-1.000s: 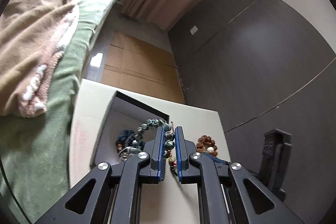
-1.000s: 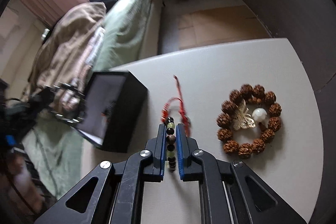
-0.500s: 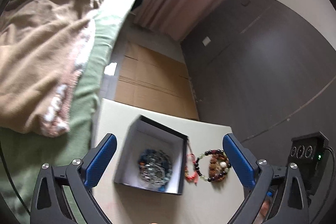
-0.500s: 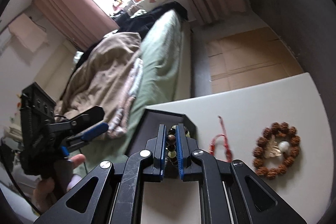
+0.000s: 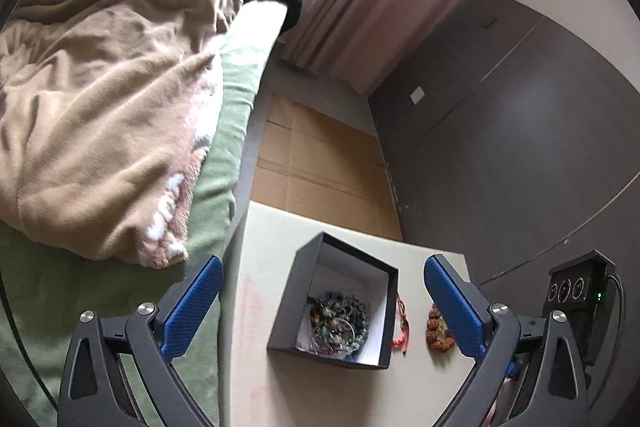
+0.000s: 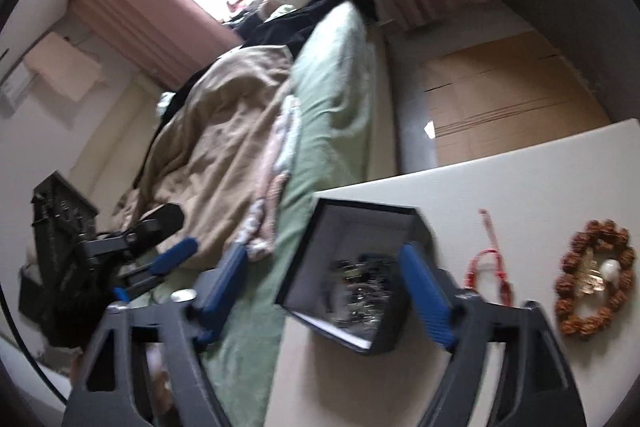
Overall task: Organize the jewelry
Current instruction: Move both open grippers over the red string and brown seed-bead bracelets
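A black box with a white inside stands on the pale table, and a tangle of beaded jewelry lies in it. Right of the box lie a red cord bracelet and a brown seed-bead bracelet. My left gripper hangs open above the box with nothing between its pads. In the right wrist view my right gripper is over the box with its jaws opening and nothing visible between them. The jewelry pile, red cord and brown bracelet show there too.
A bed with a green sheet and a beige blanket runs along the table's left side. Flattened cardboard covers the floor beyond the table. A dark panelled wall stands to the right. The left gripper shows at the left.
My left gripper let go of a green bead string at the box and drew back. My right gripper carried a bead bracelet from the table to over the box and its jaws spread apart.
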`<state>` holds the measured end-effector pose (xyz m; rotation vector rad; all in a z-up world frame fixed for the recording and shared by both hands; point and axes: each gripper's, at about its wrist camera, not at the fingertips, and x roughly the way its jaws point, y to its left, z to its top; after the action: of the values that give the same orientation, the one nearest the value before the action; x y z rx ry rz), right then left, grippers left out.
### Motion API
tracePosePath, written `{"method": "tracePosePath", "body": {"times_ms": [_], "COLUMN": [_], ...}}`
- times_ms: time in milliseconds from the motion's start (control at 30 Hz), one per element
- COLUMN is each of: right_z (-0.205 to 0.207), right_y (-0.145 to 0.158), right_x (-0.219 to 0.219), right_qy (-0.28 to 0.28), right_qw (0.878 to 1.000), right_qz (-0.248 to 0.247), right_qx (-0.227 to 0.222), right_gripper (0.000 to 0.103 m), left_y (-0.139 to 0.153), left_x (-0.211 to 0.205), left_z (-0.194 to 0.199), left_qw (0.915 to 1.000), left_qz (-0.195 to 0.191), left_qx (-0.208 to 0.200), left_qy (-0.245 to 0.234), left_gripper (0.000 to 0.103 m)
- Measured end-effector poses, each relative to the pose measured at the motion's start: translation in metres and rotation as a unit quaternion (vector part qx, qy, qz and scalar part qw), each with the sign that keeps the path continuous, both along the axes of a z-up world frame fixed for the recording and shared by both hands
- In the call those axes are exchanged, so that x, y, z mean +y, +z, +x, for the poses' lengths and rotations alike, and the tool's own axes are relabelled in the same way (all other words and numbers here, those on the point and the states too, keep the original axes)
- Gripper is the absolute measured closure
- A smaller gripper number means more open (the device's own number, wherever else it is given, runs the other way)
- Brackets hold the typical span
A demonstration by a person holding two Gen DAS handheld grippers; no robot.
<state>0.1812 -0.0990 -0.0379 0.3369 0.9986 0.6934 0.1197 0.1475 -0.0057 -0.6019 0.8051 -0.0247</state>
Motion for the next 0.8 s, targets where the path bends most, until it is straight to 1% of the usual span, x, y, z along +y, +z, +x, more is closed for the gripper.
{"method": "tracePosePath", "body": {"times_ms": [33, 67, 100, 133, 167, 267, 367, 567, 633, 700, 800], "right_z": [0.0, 0.0, -0.002, -0.002, -0.004, -0.006, -0.009, -0.019, -0.02, -0.021, -0.024], "right_y": [0.0, 0.0, 0.002, 0.003, 0.004, 0.004, 0.004, 0.007, 0.005, 0.003, 0.004], "right_x": [-0.005, -0.011, -0.018, -0.023, -0.031, -0.053, -0.07, -0.097, -0.11, -0.121, -0.139], "right_qy": [-0.002, -0.005, -0.011, -0.016, -0.021, -0.04, -0.053, -0.069, -0.087, -0.099, -0.116], "right_qw": [1.0, 1.0, 1.0, 1.0, 1.0, 0.999, 0.998, 0.996, 0.993, 0.992, 0.989], "right_qz": [-0.002, -0.003, -0.006, -0.008, -0.007, -0.011, -0.025, -0.056, -0.074, -0.08, -0.093], "right_qx": [0.003, 0.002, -0.003, -0.007, -0.009, -0.005, -0.007, -0.012, -0.005, -0.001, -0.007], "right_gripper": [0.02, 0.018, 0.008, 0.002, 0.0, 0.0, 0.0, 0.0, 0.0, 0.0, 0.0], "left_y": [-0.001, -0.001, -0.002, -0.001, 0.0, 0.002, 0.002, -0.003, -0.005, -0.007, -0.012], "left_x": [-0.003, -0.006, -0.01, -0.015, -0.021, -0.036, -0.054, -0.091, -0.104, -0.115, -0.13], "left_z": [0.0, 0.0, 0.0, 0.0, -0.001, -0.003, -0.004, -0.002, -0.002, -0.001, 0.003], "left_qw": [1.0, 0.9999, 0.9998, 0.9997, 0.9994, 0.9985, 0.9971, 0.994, 0.9926, 0.9916, 0.9906], "left_qz": [0.003, 0.009, 0.015, 0.021, 0.03, 0.046, 0.059, 0.073, 0.081, 0.082, 0.083], "left_qx": [0.002, 0.005, 0.006, 0.006, 0.005, 0.0, 0.0, 0.002, 0.002, 0.002, 0.008], "left_qy": [-0.002, -0.005, -0.008, -0.012, -0.017, -0.03, -0.049, -0.082, -0.091, -0.099, -0.108], "left_gripper": [0.002, 0.002, 0.002, 0.002, 0.002, 0.002, 0.002, 0.003, 0.004, 0.006, 0.01]}}
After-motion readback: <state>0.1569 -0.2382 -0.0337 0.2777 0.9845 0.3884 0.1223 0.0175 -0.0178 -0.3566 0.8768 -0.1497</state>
